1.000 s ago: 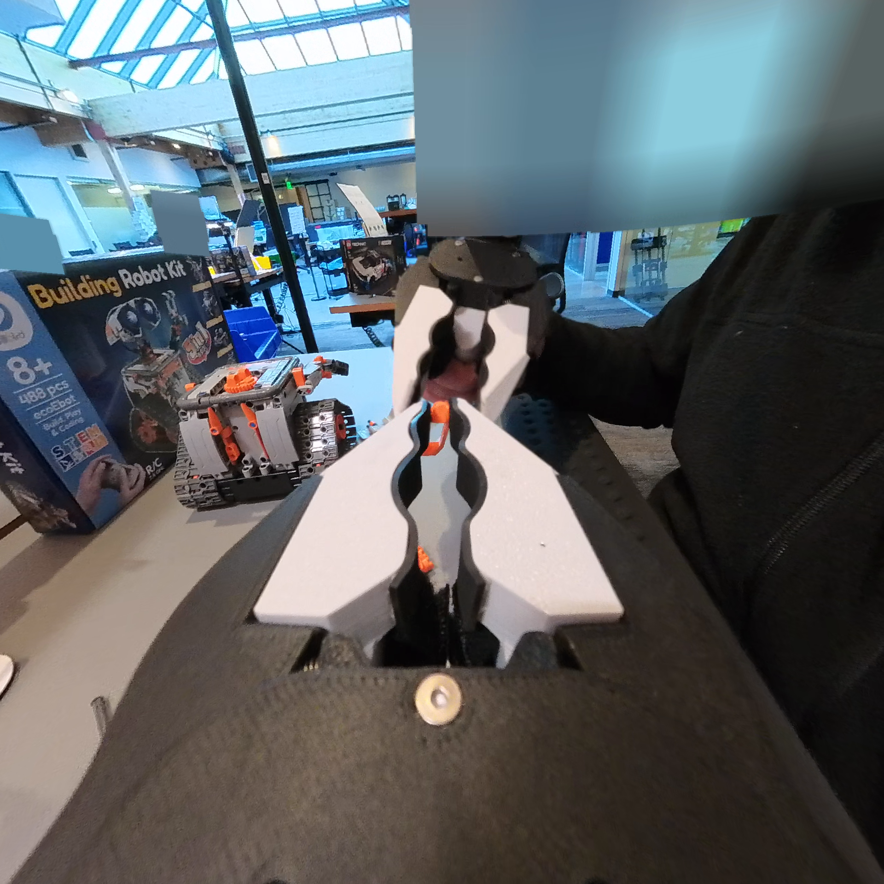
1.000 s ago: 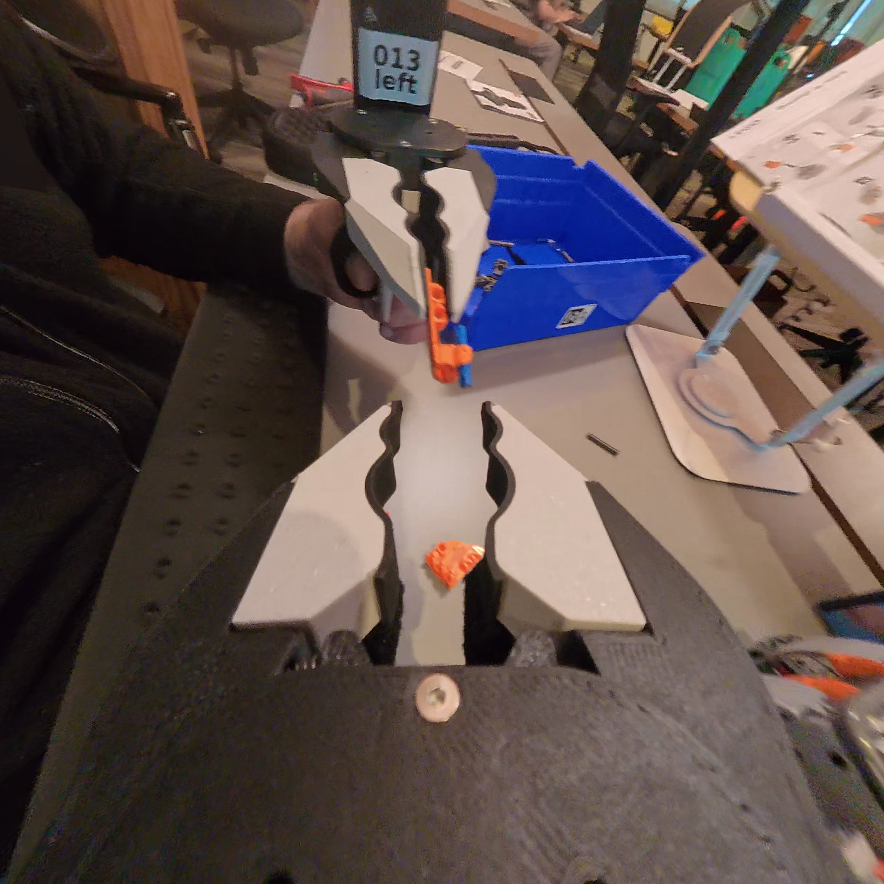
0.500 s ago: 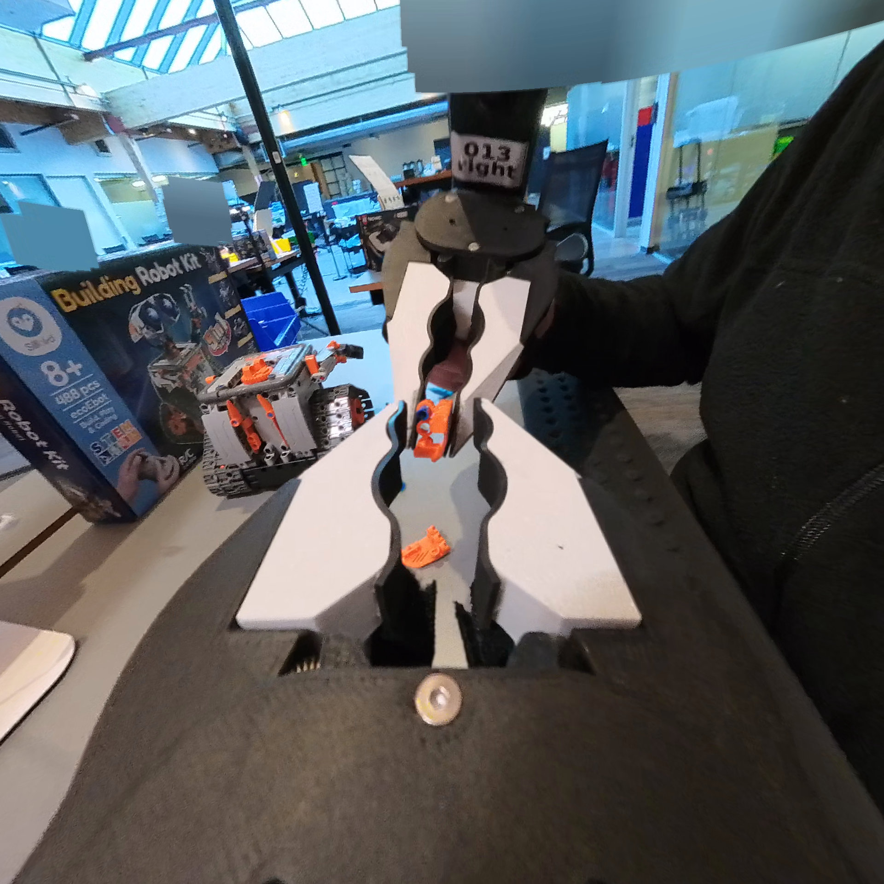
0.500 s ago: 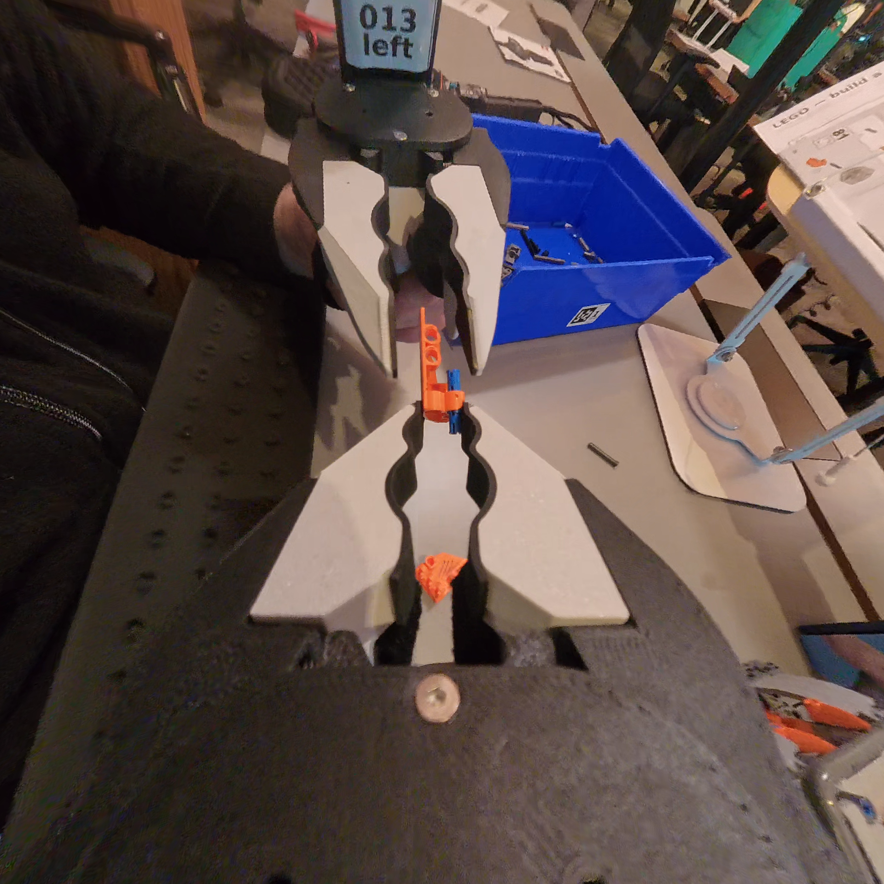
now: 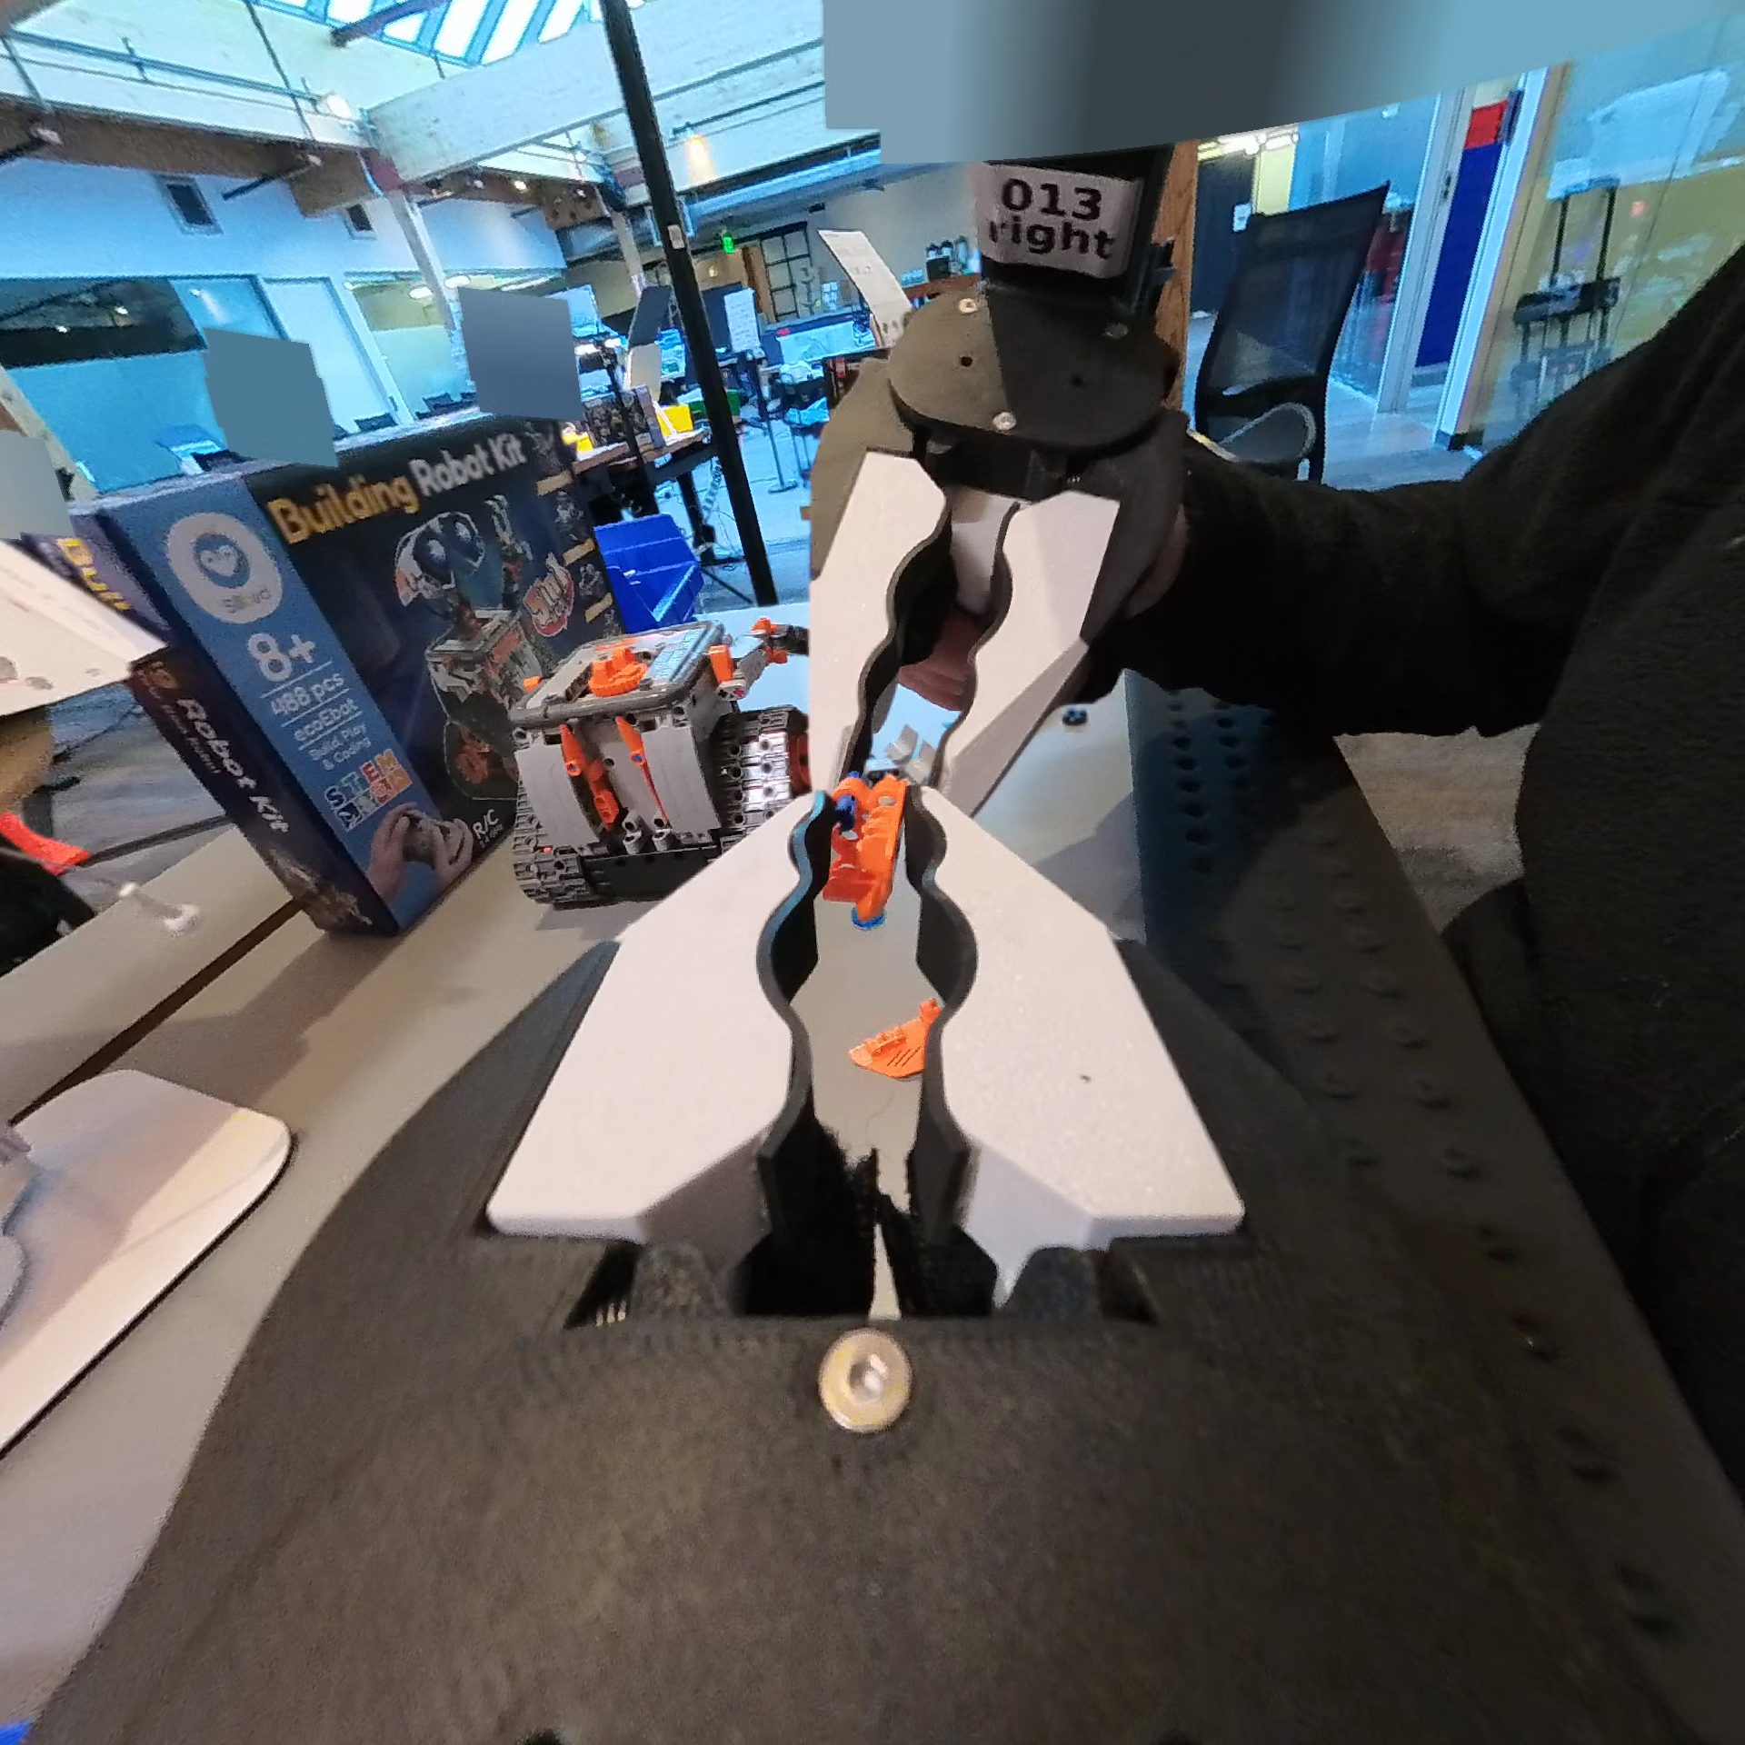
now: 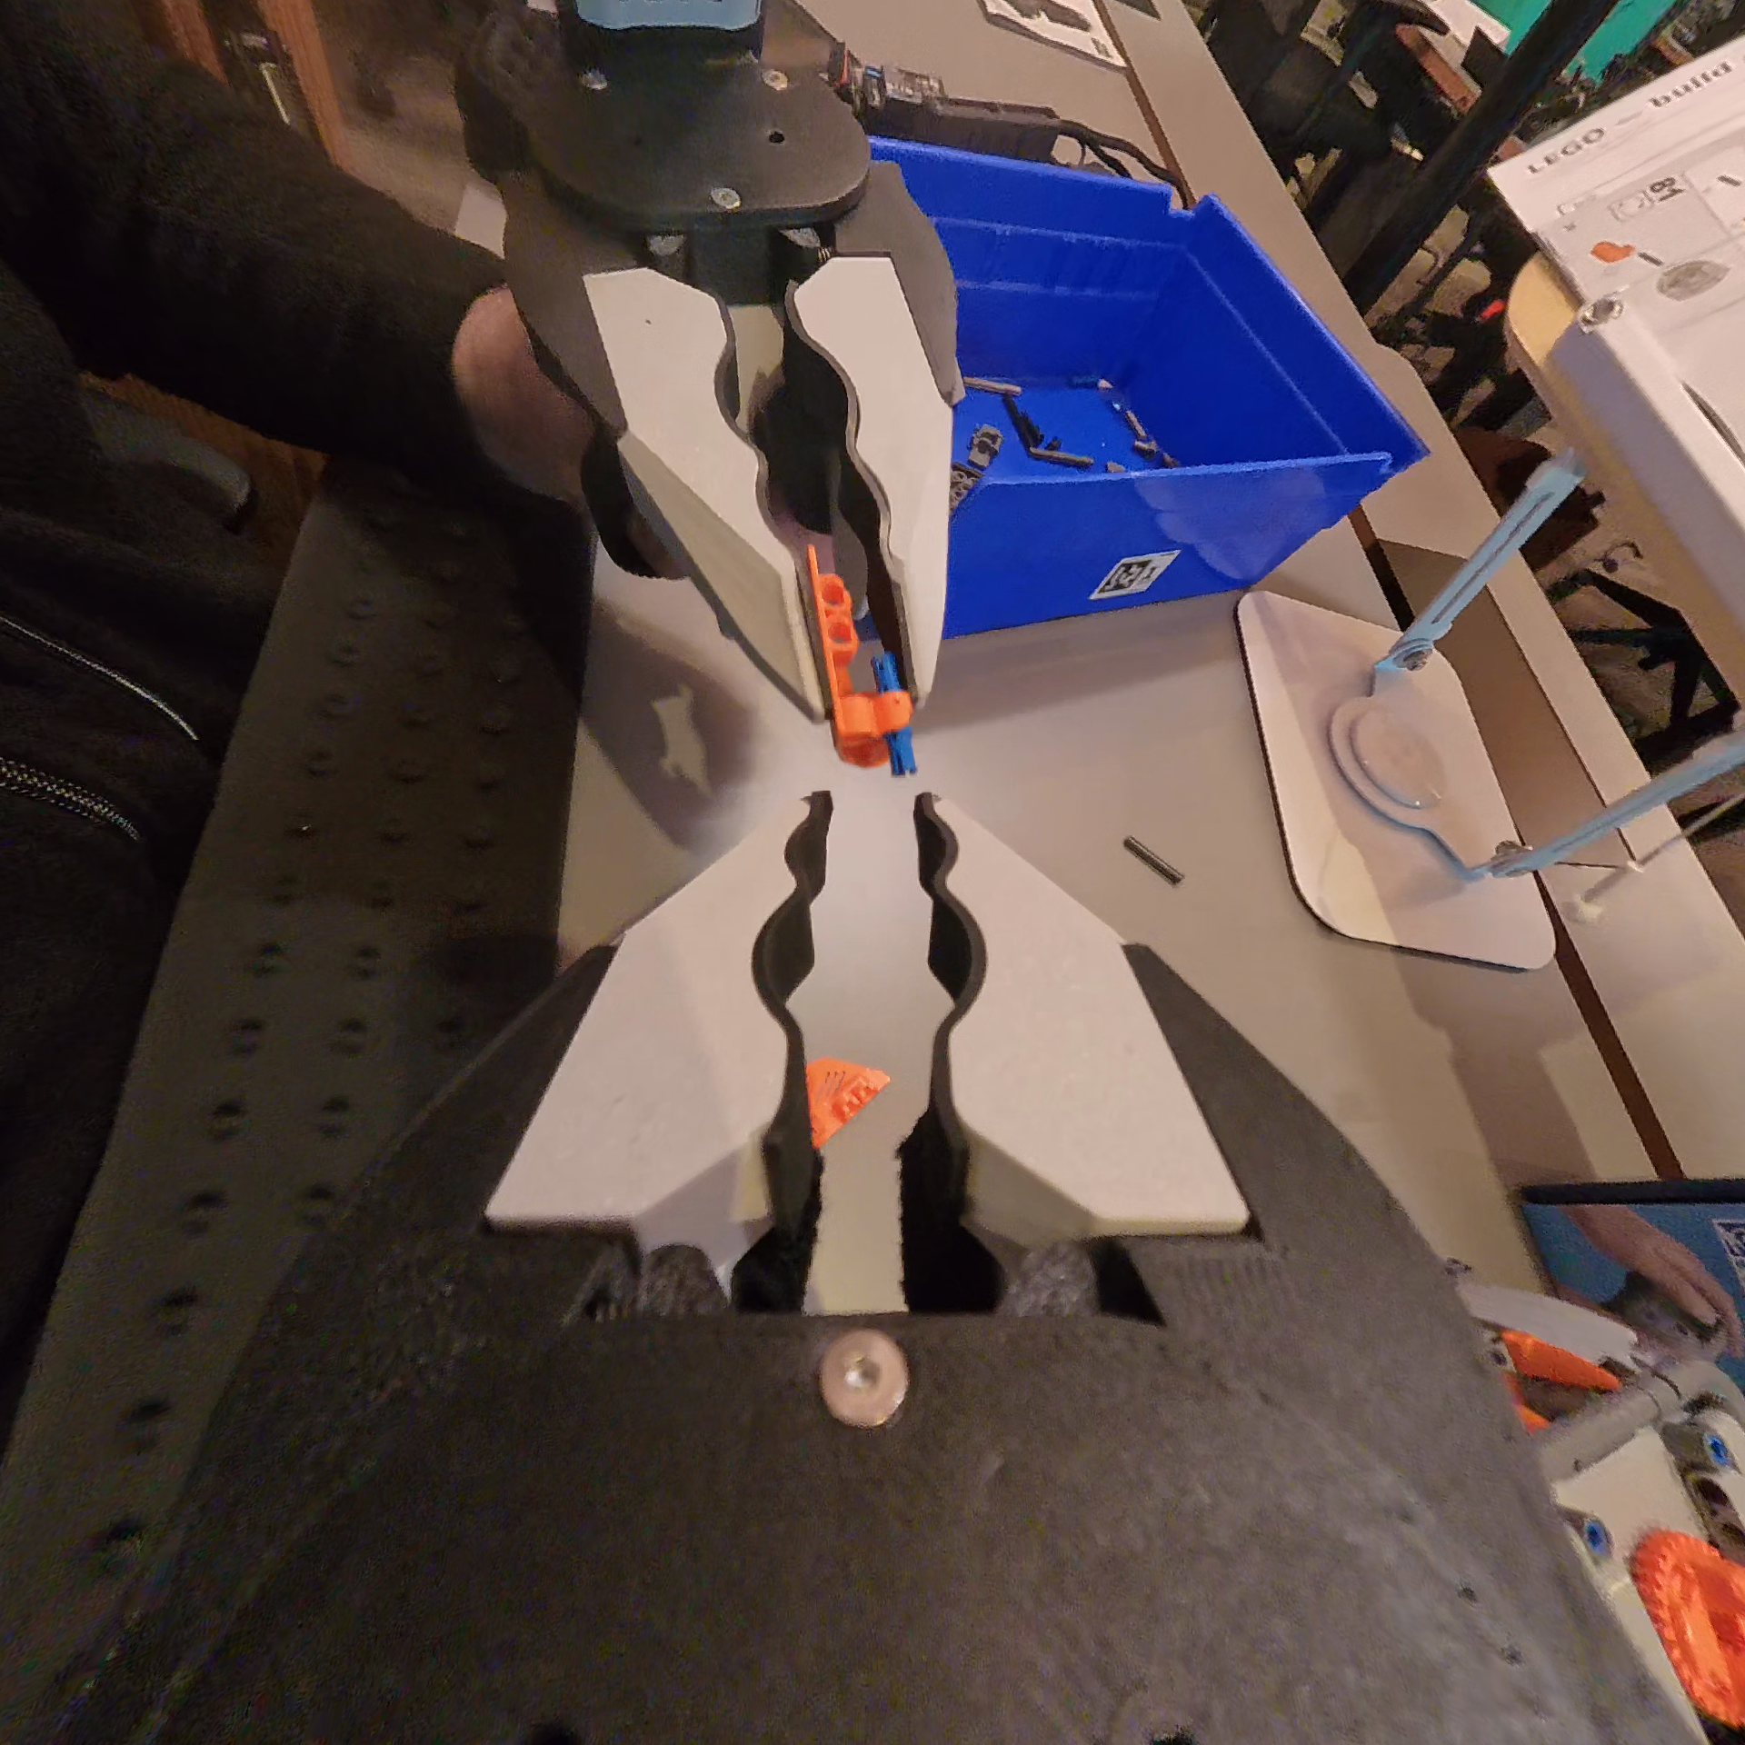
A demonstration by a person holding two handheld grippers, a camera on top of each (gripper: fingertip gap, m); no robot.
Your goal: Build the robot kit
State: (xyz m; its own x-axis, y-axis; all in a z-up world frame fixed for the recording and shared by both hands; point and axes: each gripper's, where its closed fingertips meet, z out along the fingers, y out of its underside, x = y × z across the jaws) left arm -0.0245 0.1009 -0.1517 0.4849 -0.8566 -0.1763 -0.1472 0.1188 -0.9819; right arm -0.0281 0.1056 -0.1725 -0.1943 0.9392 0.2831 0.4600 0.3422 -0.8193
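Observation:
My left gripper (image 5: 871, 803) is shut on a small orange beam with a blue pin (image 5: 864, 850) and holds it in the air above the grey table. In the right wrist view the left gripper (image 6: 864, 699) points down at me, with the beam (image 6: 855, 718) sticking out below its tips. My right gripper (image 6: 873, 801) is open and empty, its tips just short of the beam's lower end. It faces the left gripper in the left wrist view (image 5: 897, 774). A small orange wedge piece (image 6: 840, 1100) lies on the table under both grippers.
A blue bin (image 6: 1180, 529) with small dark parts stands behind the left gripper. A white stand base (image 6: 1397, 803) and a loose black pin (image 6: 1152, 861) lie to its right. A tracked toy robot (image 5: 652, 755) and its kit box (image 5: 359, 680) stand beyond. A black perforated board (image 6: 378, 755) edges the table. Less than 4 cm separates the two grippers' tips. Both grippers' tips are roughly 20 cm from the tracked toy robot (image 5: 652, 755).
Half a second ago my right gripper was pinching the beam's end while the left was open around it. Now the left is shut on the beam and the right has opened and drawn back.

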